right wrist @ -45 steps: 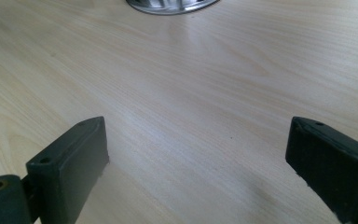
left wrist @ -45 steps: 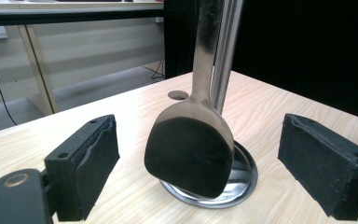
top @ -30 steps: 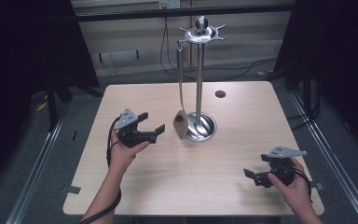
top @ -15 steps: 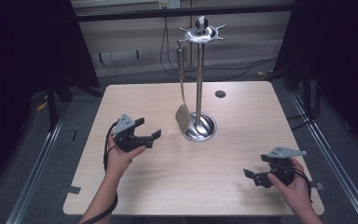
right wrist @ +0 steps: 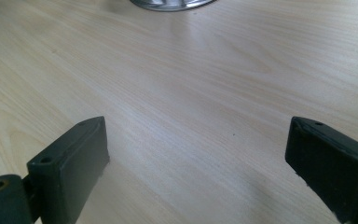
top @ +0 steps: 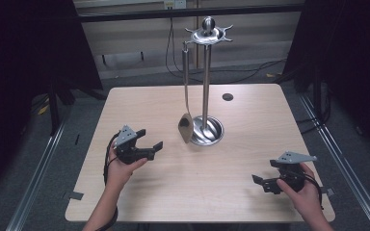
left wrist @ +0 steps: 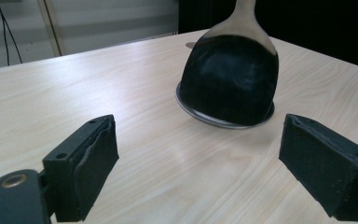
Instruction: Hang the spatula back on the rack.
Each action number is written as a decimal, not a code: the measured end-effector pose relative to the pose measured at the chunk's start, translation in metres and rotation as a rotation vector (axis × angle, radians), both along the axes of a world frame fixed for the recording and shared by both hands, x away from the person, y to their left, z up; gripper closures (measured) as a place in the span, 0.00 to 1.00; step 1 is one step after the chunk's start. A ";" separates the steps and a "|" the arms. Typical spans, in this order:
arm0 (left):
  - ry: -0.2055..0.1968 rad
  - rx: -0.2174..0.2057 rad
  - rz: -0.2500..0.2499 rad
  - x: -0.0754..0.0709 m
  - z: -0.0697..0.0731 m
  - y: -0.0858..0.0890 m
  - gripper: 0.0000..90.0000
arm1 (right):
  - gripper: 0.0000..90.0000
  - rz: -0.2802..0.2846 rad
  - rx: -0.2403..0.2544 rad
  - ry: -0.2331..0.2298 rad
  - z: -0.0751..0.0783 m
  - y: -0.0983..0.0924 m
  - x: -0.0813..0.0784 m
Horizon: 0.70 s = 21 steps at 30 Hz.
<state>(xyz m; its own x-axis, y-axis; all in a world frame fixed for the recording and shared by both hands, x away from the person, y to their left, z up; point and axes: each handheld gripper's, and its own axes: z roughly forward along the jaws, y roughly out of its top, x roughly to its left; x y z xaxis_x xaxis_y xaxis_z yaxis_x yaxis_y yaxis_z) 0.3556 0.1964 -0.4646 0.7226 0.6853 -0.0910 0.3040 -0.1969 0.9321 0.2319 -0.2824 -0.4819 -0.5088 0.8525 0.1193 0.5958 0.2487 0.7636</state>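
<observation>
A steel utensil stand [top: 206,82] rises from a round base [top: 211,132] in the middle of the wooden table [top: 250,110]. A long metal spoon [top: 186,126] hangs from one of its top hooks, bowl down beside the base. My left gripper [top: 149,139] is open to the left of the spoon, jaws pointing at it with a gap between. In the left gripper view the dark spoon bowl [left wrist: 230,79] hangs beyond my open left gripper [left wrist: 198,140]. My right gripper [top: 266,172] is open over the near right of the table, with bare wood beneath my right gripper [right wrist: 196,140].
A small dark hole [top: 228,96] sits in the table behind the stand. Cables run along the floor past the far edge. Metal rails flank the table on both sides. The stand's base rim [right wrist: 172,3] lies far ahead in the right gripper view.
My left gripper has drawn back a little from the spoon toward the near edge. The right gripper has stayed put.
</observation>
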 end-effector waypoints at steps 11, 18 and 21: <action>0.004 0.026 0.029 -0.003 -0.010 0.008 0.13 | 0.06 0.003 -0.003 0.004 0.000 0.001 0.000; 0.008 0.014 0.032 -0.005 -0.011 0.011 0.12 | 0.06 0.002 -0.004 0.005 -0.001 0.000 0.000; 0.008 0.023 0.040 -0.006 -0.012 0.011 0.12 | 0.06 -0.001 -0.005 0.006 -0.002 0.000 -0.001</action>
